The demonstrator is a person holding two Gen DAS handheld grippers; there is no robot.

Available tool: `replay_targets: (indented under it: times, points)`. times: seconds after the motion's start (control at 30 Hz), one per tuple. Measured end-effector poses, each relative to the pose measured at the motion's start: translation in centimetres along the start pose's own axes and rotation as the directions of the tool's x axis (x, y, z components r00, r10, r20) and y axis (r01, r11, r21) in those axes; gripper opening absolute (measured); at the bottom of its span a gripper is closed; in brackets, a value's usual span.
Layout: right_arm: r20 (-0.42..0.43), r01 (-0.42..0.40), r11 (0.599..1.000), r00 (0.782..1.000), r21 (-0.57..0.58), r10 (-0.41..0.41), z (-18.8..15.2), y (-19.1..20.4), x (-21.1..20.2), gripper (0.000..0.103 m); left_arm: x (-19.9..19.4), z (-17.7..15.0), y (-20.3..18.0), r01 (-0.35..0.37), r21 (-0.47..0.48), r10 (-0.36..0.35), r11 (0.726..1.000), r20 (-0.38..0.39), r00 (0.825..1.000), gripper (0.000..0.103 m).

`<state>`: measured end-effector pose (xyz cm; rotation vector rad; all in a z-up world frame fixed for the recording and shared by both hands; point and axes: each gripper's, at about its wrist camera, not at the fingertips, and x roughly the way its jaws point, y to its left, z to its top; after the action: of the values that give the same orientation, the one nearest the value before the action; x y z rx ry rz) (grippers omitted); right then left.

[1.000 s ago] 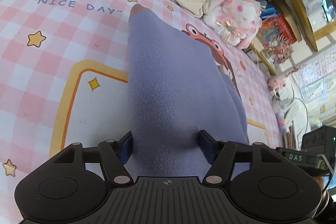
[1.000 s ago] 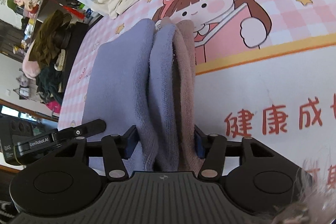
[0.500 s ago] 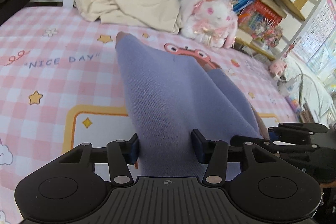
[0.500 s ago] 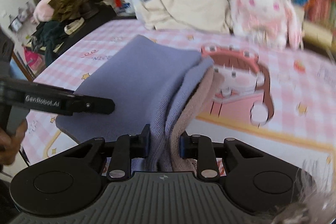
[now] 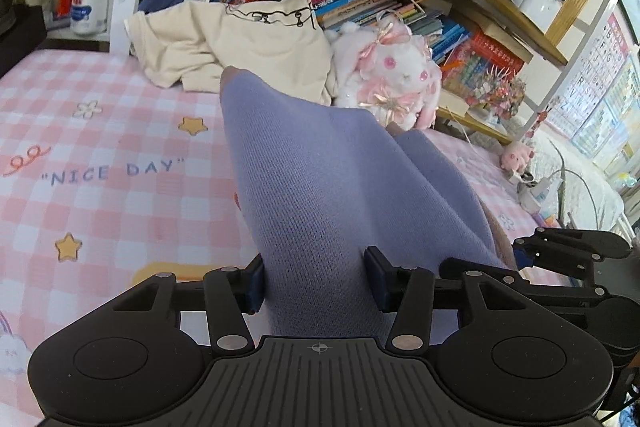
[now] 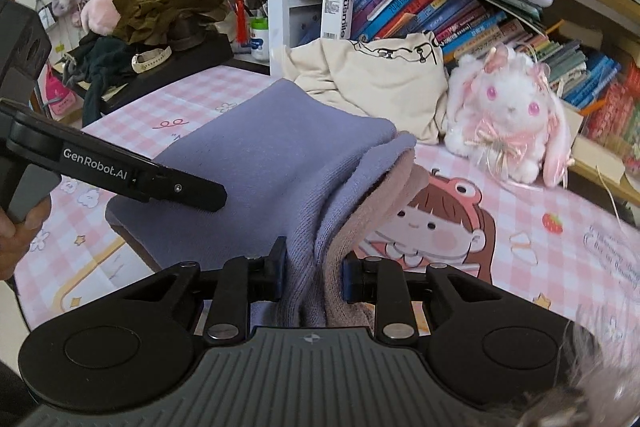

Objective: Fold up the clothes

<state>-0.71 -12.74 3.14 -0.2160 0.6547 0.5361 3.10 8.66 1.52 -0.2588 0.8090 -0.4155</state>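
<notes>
Both grippers have clamped tighter and lifted the purple garment [image 5: 320, 187] higher

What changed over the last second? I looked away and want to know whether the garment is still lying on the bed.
Both grippers, left and right, tightened on the purple garment and lifted its near edge off the bed. The cream garment and plush rabbit stayed put.
</notes>
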Motion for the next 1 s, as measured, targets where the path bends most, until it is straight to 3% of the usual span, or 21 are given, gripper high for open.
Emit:
replay_targets:
  times: [0.67,0.87,1.0]
  points:
    - [-0.015,0.058,0.998,0.998,-0.027,-0.059,2.9,-2.5,8.0,0.023,6.6,4.5,4.2,0.013,-0.038,-0.013,0.999,-0.015,1.000,0.048]
    - [-0.029,0.077,0.997,0.997,0.015,-0.077,3.8,-3.7,10.7,0.023,8.8,6.2,5.7,0.018,-0.059,-0.020,0.998,-0.029,0.999,0.048]
    - [-0.054,0.082,0.991,0.996,0.107,-0.077,4.4,-5.0,12.3,0.024,10.1,7.0,6.7,0.014,-0.101,-0.018,0.995,-0.034,0.999,0.049]
